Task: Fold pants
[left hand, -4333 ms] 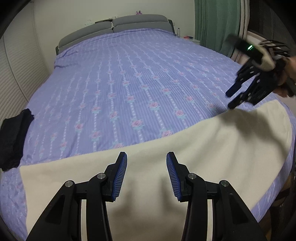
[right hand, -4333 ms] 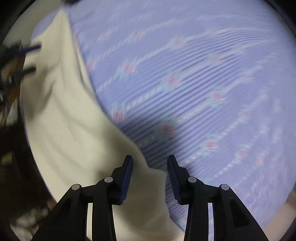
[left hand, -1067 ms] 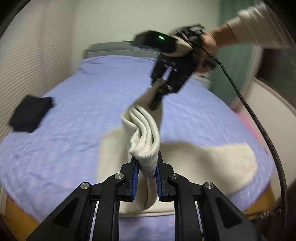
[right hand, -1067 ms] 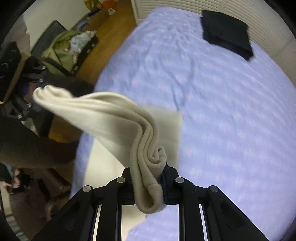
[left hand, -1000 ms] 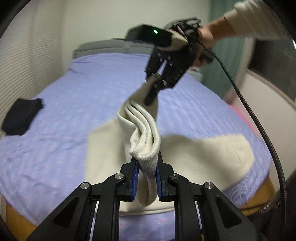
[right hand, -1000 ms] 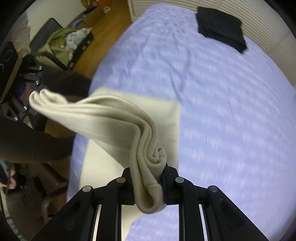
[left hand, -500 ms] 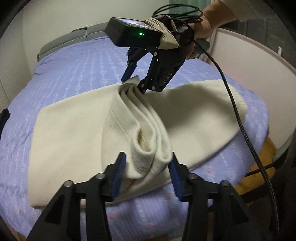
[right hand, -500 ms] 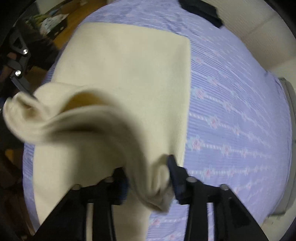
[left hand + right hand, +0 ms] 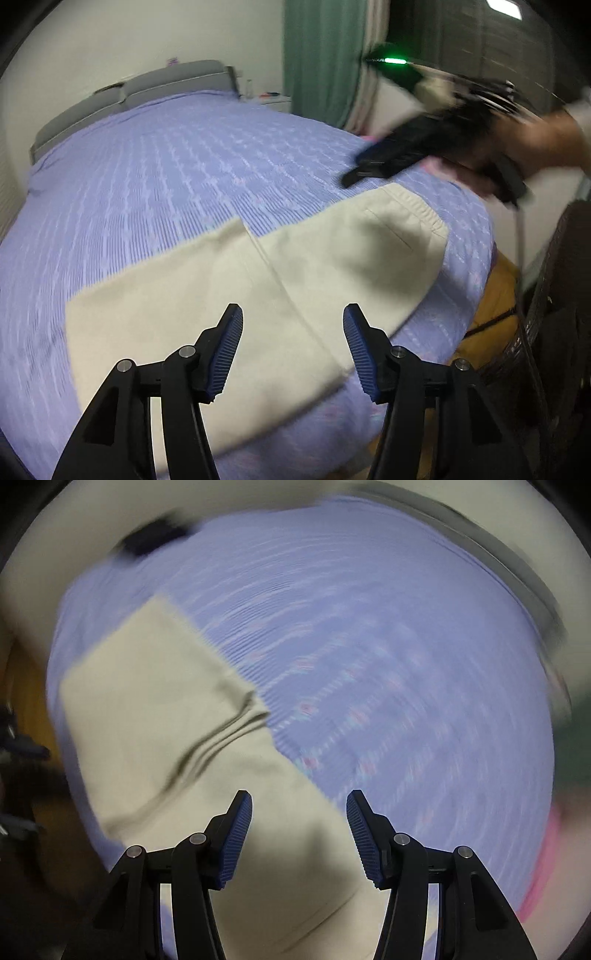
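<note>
The cream pants [image 9: 258, 291] lie folded over near the foot edge of the purple bed [image 9: 155, 177], waistband and a pocket slit at the right end. My left gripper [image 9: 291, 343] hovers above the fold, its jaws opening with nothing between them. In the left wrist view the blurred right gripper [image 9: 354, 173] hangs above the waistband end, held by a hand. The right wrist view shows the pants [image 9: 155, 709] with a wrinkled ridge across them. My right gripper [image 9: 299, 827] is over their near end, its jaws opening and holding nothing.
A folded black garment [image 9: 155, 535] lies at the far side of the bed. A grey headboard [image 9: 129, 96] and a green curtain [image 9: 325, 55] stand beyond. The floor [image 9: 495, 295] drops off past the bed's right edge, where a cable [image 9: 521, 236] hangs.
Both grippers let go of the pant cuffs, which dropped flat onto the rest of the pants. The right gripper swung away to the waistband end; the left one pulled back.
</note>
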Available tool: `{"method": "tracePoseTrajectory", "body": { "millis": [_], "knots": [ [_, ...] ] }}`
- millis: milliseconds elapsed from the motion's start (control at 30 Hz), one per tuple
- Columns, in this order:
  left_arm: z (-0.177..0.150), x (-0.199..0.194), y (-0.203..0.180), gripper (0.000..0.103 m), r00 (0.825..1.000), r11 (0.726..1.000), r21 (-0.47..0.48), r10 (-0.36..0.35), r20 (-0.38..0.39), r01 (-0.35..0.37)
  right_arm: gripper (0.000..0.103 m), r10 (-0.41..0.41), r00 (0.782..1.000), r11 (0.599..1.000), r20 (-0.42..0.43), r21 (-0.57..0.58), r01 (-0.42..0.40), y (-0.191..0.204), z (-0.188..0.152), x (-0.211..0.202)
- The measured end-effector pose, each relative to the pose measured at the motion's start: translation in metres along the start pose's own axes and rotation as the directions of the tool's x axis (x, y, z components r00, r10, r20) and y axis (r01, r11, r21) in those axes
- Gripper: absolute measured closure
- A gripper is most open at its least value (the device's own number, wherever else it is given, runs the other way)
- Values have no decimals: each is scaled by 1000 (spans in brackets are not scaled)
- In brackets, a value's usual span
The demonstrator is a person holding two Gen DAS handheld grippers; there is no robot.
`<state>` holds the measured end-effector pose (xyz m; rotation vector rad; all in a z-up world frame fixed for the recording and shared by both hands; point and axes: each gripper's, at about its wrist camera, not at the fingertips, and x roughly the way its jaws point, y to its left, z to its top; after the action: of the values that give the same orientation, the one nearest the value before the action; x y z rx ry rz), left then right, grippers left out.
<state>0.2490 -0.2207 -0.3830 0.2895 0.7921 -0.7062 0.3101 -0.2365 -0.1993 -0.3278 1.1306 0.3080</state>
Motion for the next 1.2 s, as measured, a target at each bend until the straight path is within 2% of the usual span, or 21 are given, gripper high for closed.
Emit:
{"method": "tracePoseTrajectory", "body": {
  "millis": [67, 100, 133, 167, 200, 267, 300, 333, 400, 433, 467, 533, 567, 633, 700, 833, 900, 967, 1000, 1100, 1200],
  "knots": [
    [16, 5, 18, 47, 999, 998, 51, -40, -15, 41, 47, -61, 998, 974, 27, 221, 53, -8, -25, -21],
    [27, 11, 30, 46, 997, 994, 86, -72, -26, 74, 45, -98, 994, 941, 38, 328, 81, -10, -38, -31],
    [45, 21, 43, 45, 992, 983, 141, -114, -52, 120, 41, -148, 988, 880, 48, 462, 109, -10, -58, -42],
    [60, 30, 49, 44, 987, 970, 186, -142, -77, 154, 40, -177, 983, 834, 48, 538, 124, -10, -69, -47],
    [71, 36, 51, 44, 982, 960, 218, -160, -96, 178, 38, -229, 973, 746, 40, 649, 149, -8, -89, -56],
    [104, 58, 55, 43, 969, 914, 329, -202, -143, 239, 37, -296, 955, 596, 22, 785, 167, -6, -121, -65],
    [118, 70, 51, 43, 961, 882, 387, -220, -167, 269, 33, -324, 946, 502, 10, 849, 163, -5, -139, -69],
    [136, 86, 42, 43, 948, 828, 466, -241, -206, 312, 31, -344, 939, 409, 6, 901, 144, -3, -157, -70],
    [155, 108, 24, 43, 930, 759, 540, -264, -258, 365, 31, -364, 931, 243, -14, 964, 110, -4, -188, -67],
    [169, 123, 11, 43, 910, 716, 564, -288, -299, 412, 31, -374, 927, 166, -21, 982, 89, -4, -202, -65],
    [179, 136, -1, 43, 887, 686, 565, -316, -336, 459, 31, -385, 923, 105, -29, 992, 74, -5, -213, -63],
    [201, 166, -27, 43, 829, 634, 537, -382, -408, 556, 31, -403, 915, -4, -24, 1000, 24, -7, -233, -59],
    [209, 180, -37, 43, 812, 617, 530, -395, -430, 581, 31, -412, 911, -49, -10, 999, -11, -10, -242, -56],
    [224, 212, -63, 43, 785, 592, 521, -399, -474, 615, 31, -424, 906, -95, 15, 994, -61, -16, -254, -48],
    [232, 233, -83, 43, 766, 563, 525, -396, -506, 638, 31, -422, 906, -139, 37, 985, -105, -24, -265, -36],
    [229, 268, -123, 43, 748, 496, 568, -336, -572, 657, 31, -405, 912, -191, 66, 969, -155, -38, -279, -12],
    [225, 283, -136, 43, 742, 470, 583, -308, -595, 663, 31, -398, 914, -203, 77, 964, -170, -45, -285, -2],
    [220, 293, -147, 43, 726, 441, 587, -284, -627, 680, 31, -389, 916, -209, 98, 959, -191, -50, -289, 6],
    [216, 300, -154, 43, 710, 430, 578, -272, -650, 694, 31, -385, 916, -214, 116, 954, -210, -52, -291, 11],
    [207, 317, -165, 43, 680, 418, 559, -237, -694, 716, 31, -381, 910, -218, 164, 940, -261, -57, -295, 23],
    [202, 331, -174, 43, 663, 422, 546, -205, -720, 724, 31, -387, 896, -184, 217, 934, -306, -65, -292, 32]
  ]
}}
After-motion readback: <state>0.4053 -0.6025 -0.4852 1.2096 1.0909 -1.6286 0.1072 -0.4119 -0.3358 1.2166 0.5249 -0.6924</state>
